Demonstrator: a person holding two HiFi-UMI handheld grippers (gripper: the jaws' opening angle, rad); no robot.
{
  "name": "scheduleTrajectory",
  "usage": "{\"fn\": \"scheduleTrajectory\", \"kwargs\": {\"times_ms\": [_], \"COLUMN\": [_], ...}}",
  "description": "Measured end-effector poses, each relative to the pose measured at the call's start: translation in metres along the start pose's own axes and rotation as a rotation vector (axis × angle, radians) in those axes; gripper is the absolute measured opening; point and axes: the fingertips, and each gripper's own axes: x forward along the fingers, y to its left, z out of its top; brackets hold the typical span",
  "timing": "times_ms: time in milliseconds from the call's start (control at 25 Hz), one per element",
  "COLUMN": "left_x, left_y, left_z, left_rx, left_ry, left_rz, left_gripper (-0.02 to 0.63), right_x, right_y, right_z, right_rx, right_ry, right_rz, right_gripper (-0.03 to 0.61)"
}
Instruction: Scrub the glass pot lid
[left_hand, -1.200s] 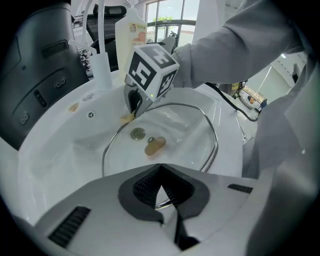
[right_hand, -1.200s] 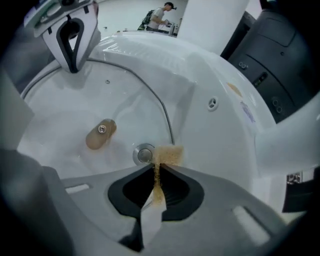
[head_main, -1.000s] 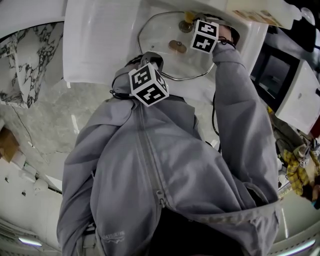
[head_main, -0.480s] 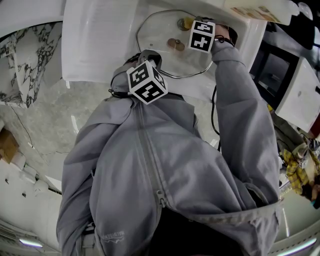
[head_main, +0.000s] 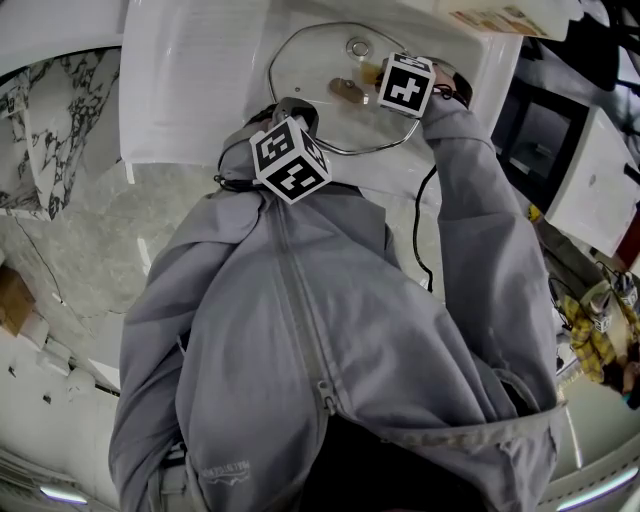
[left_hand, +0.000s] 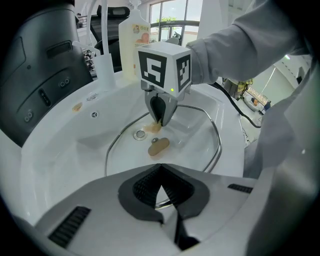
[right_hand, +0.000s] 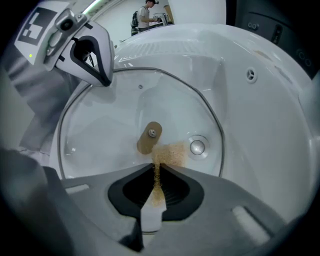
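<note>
The glass pot lid (head_main: 325, 110) lies underside up in the white sink (head_main: 200, 90), with its tan oval handle plate (right_hand: 149, 137) at the centre. My left gripper (left_hand: 159, 192) is shut on the lid's metal rim (left_hand: 162, 202) at the near edge, and its fingertips (right_hand: 102, 80) show on that rim in the right gripper view. My right gripper (right_hand: 156, 172) is shut on a tan scrub pad (right_hand: 167, 152). The pad presses on the glass beside the handle plate. In the left gripper view the right gripper (left_hand: 160, 120) points down onto the lid.
The sink drain (right_hand: 197, 146) shows through the glass beside the pad, and an overflow hole (right_hand: 251, 75) sits in the basin wall. A soap bottle (left_hand: 134, 35) and a dark appliance (left_hand: 45, 65) stand behind the sink. A grey-sleeved arm (left_hand: 240, 40) crosses above the basin.
My right gripper has dragged the scrub pad from the lid's far edge, by the drain, inward to the handle plate. The left gripper has stayed on the rim.
</note>
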Motion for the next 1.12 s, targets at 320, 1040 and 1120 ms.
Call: {"fn": "scheduleTrajectory", "kwargs": {"times_ms": [320, 1040, 1120], "left_x": [0.0, -0.005, -0.008], "left_y": [0.0, -0.025, -0.041], "left_z": [0.001, 0.02, 0.028], "left_rx": [0.014, 0.123, 0.177], "left_ry": [-0.002, -0.013, -0.017], "left_rz": [0.005, -0.116, -0.183], "left_gripper": [0.006, 0.008, 0.008], "right_x": [-0.011, -0.036, -0.037], "right_y": [0.038, 0.107, 0.111], "right_z": [0.007, 0.026, 0.026], "right_rx": [0.027, -0.003, 0.006], "right_ry": [-0.042, -0.113, -0.122], "right_rz": [0.111, 0.296, 0.316], "right_gripper": [0.029, 0.029, 0.029]}}
